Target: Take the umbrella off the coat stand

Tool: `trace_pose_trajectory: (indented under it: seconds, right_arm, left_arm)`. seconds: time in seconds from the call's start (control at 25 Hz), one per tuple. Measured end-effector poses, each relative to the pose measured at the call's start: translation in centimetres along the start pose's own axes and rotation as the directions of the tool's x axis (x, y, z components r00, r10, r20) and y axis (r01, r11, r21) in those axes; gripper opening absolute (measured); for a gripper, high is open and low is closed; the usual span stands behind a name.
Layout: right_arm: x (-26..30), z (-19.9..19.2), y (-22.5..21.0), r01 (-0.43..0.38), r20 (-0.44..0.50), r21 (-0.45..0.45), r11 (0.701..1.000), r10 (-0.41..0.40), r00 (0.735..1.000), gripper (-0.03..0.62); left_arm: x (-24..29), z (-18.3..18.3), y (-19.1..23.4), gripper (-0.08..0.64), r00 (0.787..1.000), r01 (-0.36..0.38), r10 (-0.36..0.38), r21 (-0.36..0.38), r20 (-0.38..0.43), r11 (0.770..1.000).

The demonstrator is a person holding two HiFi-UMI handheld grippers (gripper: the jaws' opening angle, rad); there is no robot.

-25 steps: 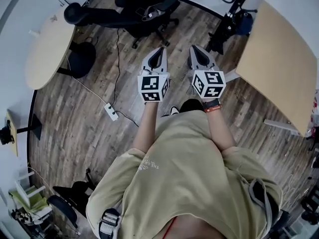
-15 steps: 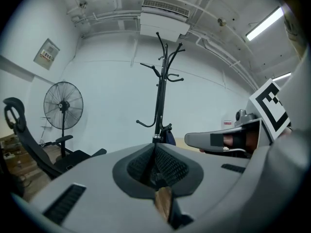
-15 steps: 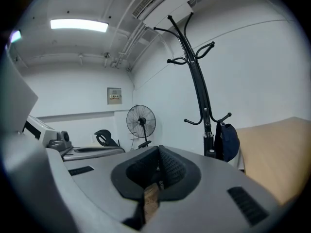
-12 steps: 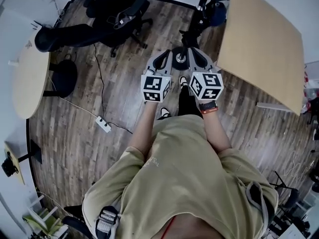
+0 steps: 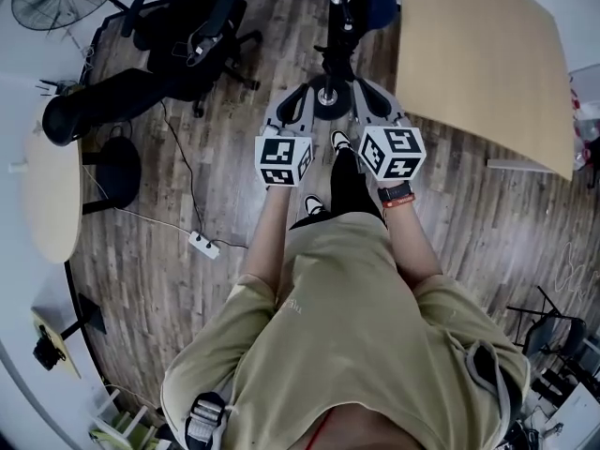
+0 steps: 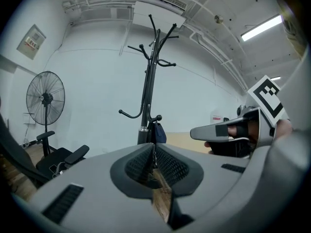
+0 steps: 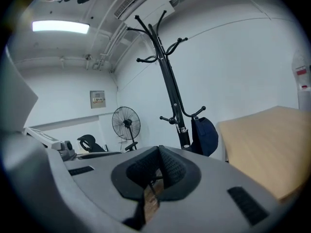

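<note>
Umbrella: dark blue, furled into a short bulging bundle, hung from a low hook of the black coat stand, touching the pole, right of frame centre; neither gripper touches it. Left gripper and right gripper: held side by side on outstretched forearms at the upper centre of the head view, both aimed near level at the stand, marker cubes towards the person. Fingers of both are clenched together at the tips with nothing between them, as each gripper view shows. Head view only: the stand's round base on the wood floor between the two gripper tips, a light wood table at upper right, black office chairs at upper left, a watch on the right wrist. Gripper views only: the stand's full height with curved hooks at top and middle, a standing fan against the white wall. Left gripper view also takes in the right gripper at the right edge.
</note>
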State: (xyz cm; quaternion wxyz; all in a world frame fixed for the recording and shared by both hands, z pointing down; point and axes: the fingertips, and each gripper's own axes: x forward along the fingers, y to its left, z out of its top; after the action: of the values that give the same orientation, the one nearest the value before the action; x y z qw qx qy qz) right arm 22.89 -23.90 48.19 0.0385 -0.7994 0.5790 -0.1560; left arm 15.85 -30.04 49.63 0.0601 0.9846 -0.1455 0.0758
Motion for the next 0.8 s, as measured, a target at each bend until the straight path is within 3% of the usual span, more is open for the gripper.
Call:
trace_pose_trajectory:
  seconds: [0.24, 0.48, 0.8]
  right_arm:
    - [1.2, -0.6, -2.1, 0.003, -0.032, 0.012, 1.000, -0.003, 0.999, 0.002]
    - [2.6, -0.6, -3.9, -0.007, -0.055, -0.015, 1.000, 0.006, 0.998, 0.002]
    - [4.0, -0.7, -5.6, -0.018, -0.071, 0.022, 1.000, 0.019, 0.997, 0.002]
  left_arm:
    - [3.7, -1.3, 0.2, 0.026, 0.998, 0.057, -0.056, 0.033, -0.037, 0.998]
    - [8.1, -1.8, -0.8, 0.028, 0.979, 0.186, -0.180, 0.056, -0.097, 0.981]
    - [11.7, -3.1, 0.0, 0.028, 0.978, 0.183, -0.177, 0.050, -0.109, 0.982]
